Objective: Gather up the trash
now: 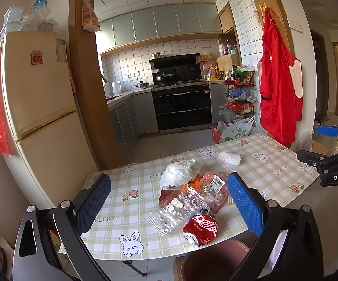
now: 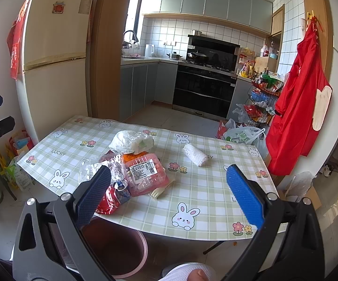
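Nearest the lens in both wrist views were the gripper's own fingers, blue pads at lower left and lower right of each frame. The left gripper (image 1: 169,203) stood spread wide and grasped nothing; the right gripper (image 2: 169,194) was likewise released and empty. Both hung above the near edge of the table (image 1: 112,201), not touching anything.

Just under that edge, at the bottom centre of the left view, the rim of a reddish-brown bin (image 1: 215,255) was visible; what it held could not be made out.

The trash lay heaped in the middle of each frame: a crushed red can (image 1: 200,228) at the table's near edge, a clear plastic tray (image 1: 177,210) touching it, a pink labelled packet (image 1: 213,187) behind, and a crumpled white plastic bag (image 1: 179,173) farthest back. A white foam net sleeve (image 1: 229,158) lay apart, toward the upper right of the table.

By the look of things, collection had scarcely started: every visible piece sat on the cloth, so all of it appeared left to move to the bin.

Legible writing: "LUCKY" printed repeatedly on the tablecloth, and "DAS" on the right gripper's body at the right edge of the left view. The can's white script and the packet's printed label were too small to read.
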